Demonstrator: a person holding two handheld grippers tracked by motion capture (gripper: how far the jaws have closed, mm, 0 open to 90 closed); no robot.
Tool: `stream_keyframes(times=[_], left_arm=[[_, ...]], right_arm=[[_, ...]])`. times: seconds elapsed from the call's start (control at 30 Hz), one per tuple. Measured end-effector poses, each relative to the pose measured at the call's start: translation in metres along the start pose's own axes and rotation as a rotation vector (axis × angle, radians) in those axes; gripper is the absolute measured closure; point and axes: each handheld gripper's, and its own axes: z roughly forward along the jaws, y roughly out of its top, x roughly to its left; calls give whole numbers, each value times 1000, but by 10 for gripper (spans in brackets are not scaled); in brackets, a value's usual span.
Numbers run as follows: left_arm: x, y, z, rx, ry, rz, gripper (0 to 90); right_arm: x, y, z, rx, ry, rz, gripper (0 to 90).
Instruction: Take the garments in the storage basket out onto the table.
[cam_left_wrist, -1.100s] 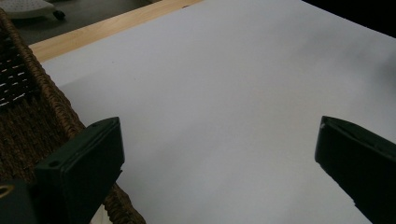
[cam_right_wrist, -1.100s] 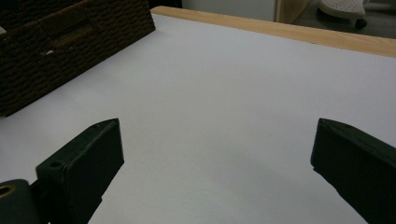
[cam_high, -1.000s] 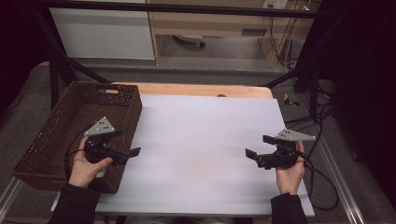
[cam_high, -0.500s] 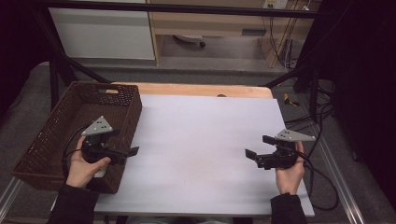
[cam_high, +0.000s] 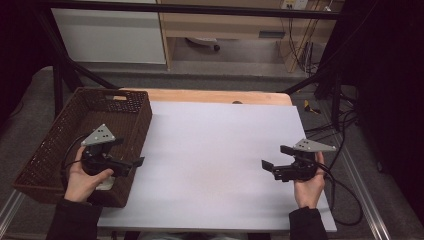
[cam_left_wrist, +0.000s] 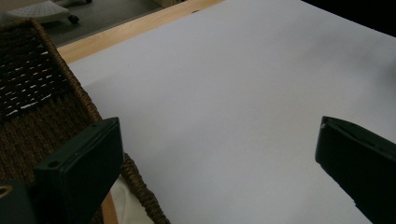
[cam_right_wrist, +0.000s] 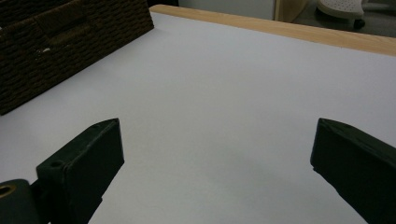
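Left gripper is held over the near right corner of the brown wicker basket, jaws spread wide with nothing between them; in the left gripper view one jaw is seen above the basket rim and the other above the white sheet. A bit of pale cloth is glimpsed inside the basket just under that jaw, and a whitish patch is seen below the left hand in the high view; what it is cannot be told. Basket is placed at the left edge of the table, partly overlapped onto the sheet's left border, with a handle cutout at the far wall. Right gripper is held low over the right side of the sheet, well apart from the basket, jaws likewise spread and empty, pointed left toward the basket, as seen in the right gripper view. Right hand is wrapped under the gripper body, grey plate on top. Bare wooden table edge is shown beyond the sheet's far border. Cables are trailed off the right side.
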Motion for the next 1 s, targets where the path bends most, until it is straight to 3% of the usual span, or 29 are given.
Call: stream_keyframes(times=[0.33, 1.0], left_arm=[[5, 0, -9, -3, 20, -12, 9], [29, -12, -41, -16, 85, -57, 8]], right_arm=[[0, 0, -1, -3, -2, 7, 29], [0, 0, 0, 4, -7, 3, 30]])
